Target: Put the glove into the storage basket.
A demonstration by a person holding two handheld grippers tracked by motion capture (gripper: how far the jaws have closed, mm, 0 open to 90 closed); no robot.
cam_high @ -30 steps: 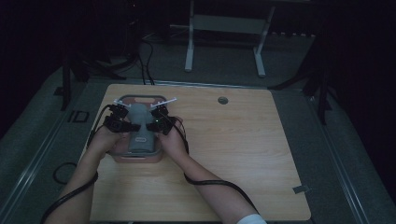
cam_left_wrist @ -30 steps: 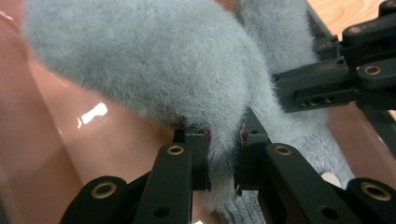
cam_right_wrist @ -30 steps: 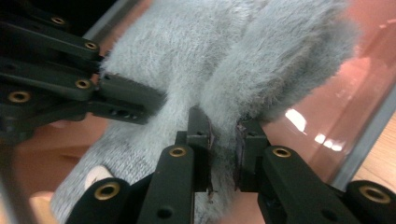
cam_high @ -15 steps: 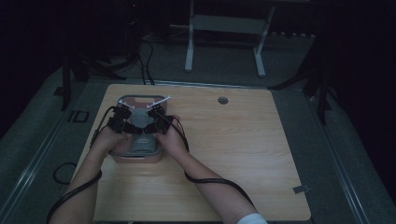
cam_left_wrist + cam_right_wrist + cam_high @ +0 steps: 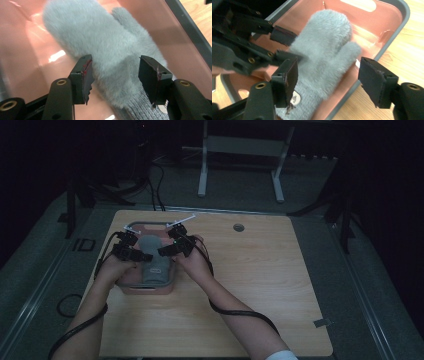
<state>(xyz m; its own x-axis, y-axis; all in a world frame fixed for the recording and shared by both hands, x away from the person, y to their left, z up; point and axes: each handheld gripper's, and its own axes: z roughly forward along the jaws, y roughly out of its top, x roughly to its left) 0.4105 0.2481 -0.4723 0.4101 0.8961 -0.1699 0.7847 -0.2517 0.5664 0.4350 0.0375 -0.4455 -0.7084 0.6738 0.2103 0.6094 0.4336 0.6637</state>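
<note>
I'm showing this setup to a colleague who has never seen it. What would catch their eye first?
Most likely the fluffy grey mitten lying flat in a pink tray at the table's near left part. Next, the two black grippers over it: the left gripper hangs open with its jaws either side of the mitten's lower part, and the right gripper is open too, spanning the thumb side and the tray's edge.
</note>
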